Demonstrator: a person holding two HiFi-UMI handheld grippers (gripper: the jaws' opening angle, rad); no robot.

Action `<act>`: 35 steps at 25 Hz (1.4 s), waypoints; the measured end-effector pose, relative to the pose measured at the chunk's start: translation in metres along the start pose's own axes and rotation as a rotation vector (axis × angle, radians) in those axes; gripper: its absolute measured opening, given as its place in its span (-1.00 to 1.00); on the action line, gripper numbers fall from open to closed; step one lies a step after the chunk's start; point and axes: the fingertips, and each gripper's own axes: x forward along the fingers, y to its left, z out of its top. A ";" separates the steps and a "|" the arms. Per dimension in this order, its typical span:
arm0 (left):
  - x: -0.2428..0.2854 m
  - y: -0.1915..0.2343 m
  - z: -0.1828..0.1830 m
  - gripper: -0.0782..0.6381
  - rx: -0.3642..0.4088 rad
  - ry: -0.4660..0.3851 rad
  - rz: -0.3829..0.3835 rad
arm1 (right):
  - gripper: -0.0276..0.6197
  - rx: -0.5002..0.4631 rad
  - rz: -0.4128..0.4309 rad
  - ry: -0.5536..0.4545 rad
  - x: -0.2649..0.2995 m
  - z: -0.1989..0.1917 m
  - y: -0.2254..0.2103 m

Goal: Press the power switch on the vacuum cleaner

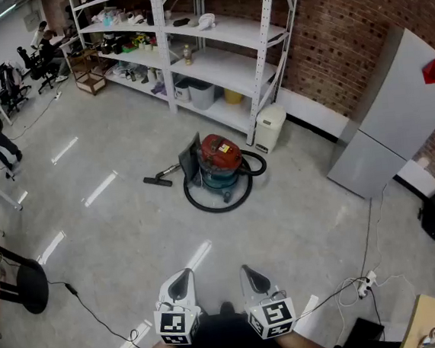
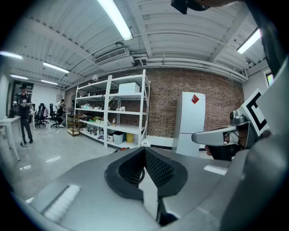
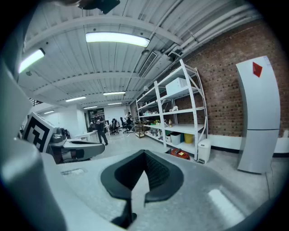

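Our left gripper (image 1: 186,274) and right gripper (image 1: 245,269) both have fingers clenched, empty. The vacuum cleaner (image 1: 219,161) stands well ahead of them. Beyond it sit shelf bins (image 1: 201,94), whose contents we cannot quite make out.

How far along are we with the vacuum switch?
Done: nothing; the vacuum sits untouched across the floor by the shelf. In hand: nothing; left claw and right claw are shut, empty, far from it. Left: walk over, find and press the switch.
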 end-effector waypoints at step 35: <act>-0.002 0.008 -0.001 -0.74 -0.036 -0.008 0.038 | -0.94 0.001 0.040 0.011 0.013 0.003 0.011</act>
